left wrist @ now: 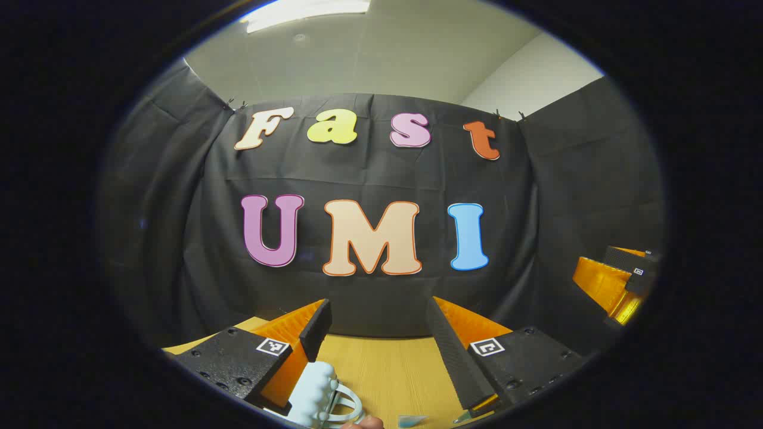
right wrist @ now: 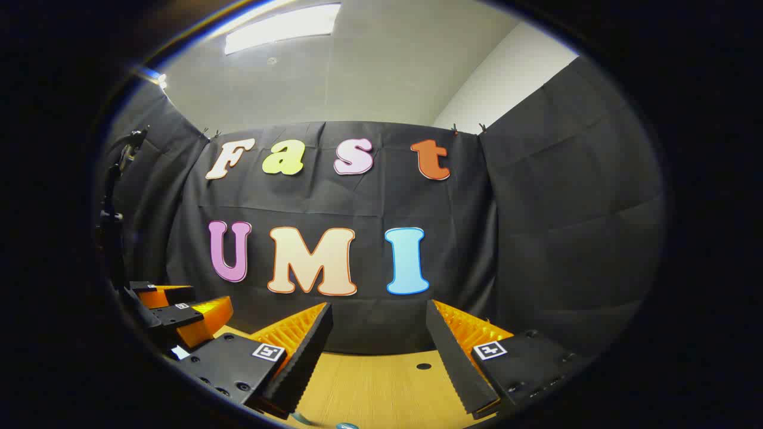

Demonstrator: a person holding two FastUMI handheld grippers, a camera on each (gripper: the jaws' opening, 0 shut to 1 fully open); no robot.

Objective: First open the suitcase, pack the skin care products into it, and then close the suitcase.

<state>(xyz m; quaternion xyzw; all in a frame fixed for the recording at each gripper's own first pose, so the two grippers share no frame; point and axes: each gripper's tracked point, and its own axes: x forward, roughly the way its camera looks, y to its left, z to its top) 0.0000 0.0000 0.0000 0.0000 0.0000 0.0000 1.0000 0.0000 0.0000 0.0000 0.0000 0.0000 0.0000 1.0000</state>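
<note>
Two grippers: both held level above a wooden table, facing the black cloth wall of the booth.
Left gripper [left wrist: 378, 325]: nearest in the left gripper view, at the bottom; black fingers with orange backing, jaws standing wide apart, nothing between them.
Skin care item: a pale blue-white bumpy bottle [left wrist: 316, 387] with a white ring-shaped part beside it, at the near edge of the table, low in the left gripper view; it sits just under the inner side of the left-hand finger, and whether they touch cannot be told.
Small clear item [left wrist: 412, 420]: a bluish, see-through scrap at the very bottom of the left gripper view, on the near edge of the table; too little of it is visible to name.
Right gripper [right wrist: 377, 326]: nearest in the right gripper view, at the bottom; jaws also wide apart and empty.
Table [left wrist: 390, 369]: light wood grain, running from the fingers to the foot of the cloth wall; a small dark round hole [right wrist: 424, 366] lies near its far edge in the right gripper view.
Suitcase: cannot be located from these views.
Other gripper, farther off: the right one shows at the right edge of the left gripper view, orange and black; the left one shows at the left edge of the right gripper view.
Wall [right wrist: 554, 238]: black cloth, clipped up along its top.
Ceiling: white, with a bright light panel [right wrist: 280, 27].
</note>
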